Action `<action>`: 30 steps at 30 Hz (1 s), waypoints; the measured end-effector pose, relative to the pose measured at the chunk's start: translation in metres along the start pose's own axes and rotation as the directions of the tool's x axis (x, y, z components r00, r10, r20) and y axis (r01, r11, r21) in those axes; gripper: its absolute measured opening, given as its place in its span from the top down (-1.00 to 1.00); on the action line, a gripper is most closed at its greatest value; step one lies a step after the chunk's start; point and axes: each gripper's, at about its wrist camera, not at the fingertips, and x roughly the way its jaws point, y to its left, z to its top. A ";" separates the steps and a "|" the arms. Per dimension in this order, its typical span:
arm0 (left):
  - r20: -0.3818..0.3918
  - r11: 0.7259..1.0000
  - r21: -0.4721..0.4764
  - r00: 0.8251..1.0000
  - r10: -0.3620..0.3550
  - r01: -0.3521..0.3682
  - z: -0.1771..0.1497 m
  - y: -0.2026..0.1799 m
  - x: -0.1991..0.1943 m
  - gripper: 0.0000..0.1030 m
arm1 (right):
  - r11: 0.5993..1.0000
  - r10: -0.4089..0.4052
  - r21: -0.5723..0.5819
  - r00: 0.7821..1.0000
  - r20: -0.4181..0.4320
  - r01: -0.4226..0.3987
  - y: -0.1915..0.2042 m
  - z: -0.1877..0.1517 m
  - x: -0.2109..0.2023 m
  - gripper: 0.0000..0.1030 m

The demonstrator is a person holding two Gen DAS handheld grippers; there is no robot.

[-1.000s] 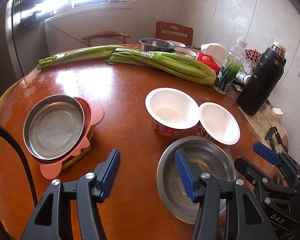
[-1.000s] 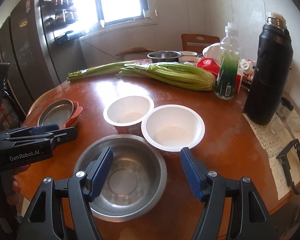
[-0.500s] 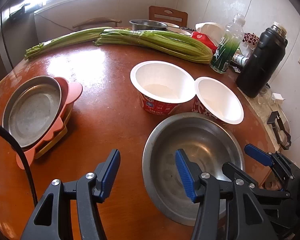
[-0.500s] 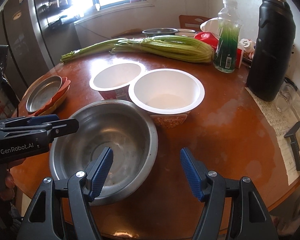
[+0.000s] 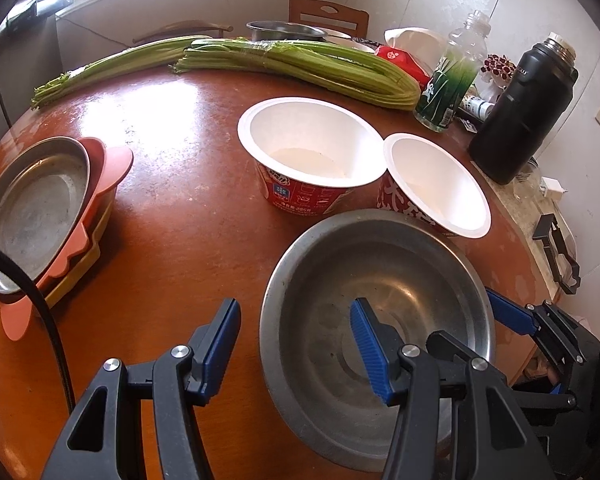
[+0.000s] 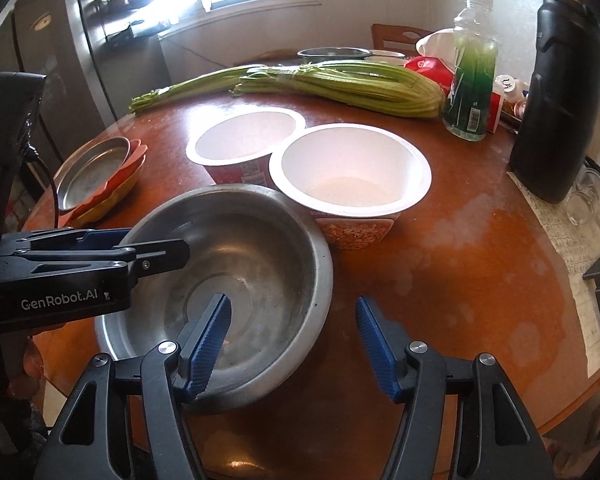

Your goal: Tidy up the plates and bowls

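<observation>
A large steel bowl [image 5: 380, 300] [image 6: 236, 264] sits near the table's front edge. My left gripper [image 5: 296, 348] is open; its right finger is inside the bowl, its left finger outside the left rim. My right gripper [image 6: 292, 344] is open; its left finger is inside the bowl, its right finger outside the right rim. Two white paper bowls [image 5: 312, 148] [image 5: 436, 184] stand touching behind the steel bowl. A steel plate [image 5: 32, 208] lies on stacked pink and yellow plates [image 5: 100, 192] at the left.
Celery bunches [image 5: 300, 64] lie across the back of the round wooden table [image 5: 172, 184]. A green bottle [image 5: 448, 80] and a black thermos [image 5: 524, 108] stand at the right. A steel bowl [image 5: 284, 30] and a chair are at the far edge.
Both grippers have moved down and forward to the steel bowl, so each now has one finger inside its rim. Both stay open. Nothing on the table has moved.
</observation>
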 end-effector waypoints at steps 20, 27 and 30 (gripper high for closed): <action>0.001 0.998 0.023 0.999 -0.053 0.053 -0.004 -0.002 -0.002 -0.03 | 0.998 0.036 -0.047 0.999 0.001 -0.036 0.017 0.003 -0.002 -0.22; 0.031 1.000 0.013 0.999 -0.021 0.020 -0.010 0.011 -0.020 -0.03 | 0.994 0.080 -0.072 0.997 0.010 -0.079 0.034 0.008 -0.007 -0.22; 0.039 1.000 0.004 0.999 -0.010 0.010 -0.014 0.019 -0.027 -0.03 | 0.992 0.094 -0.086 0.996 0.004 -0.094 0.041 0.010 -0.003 -0.22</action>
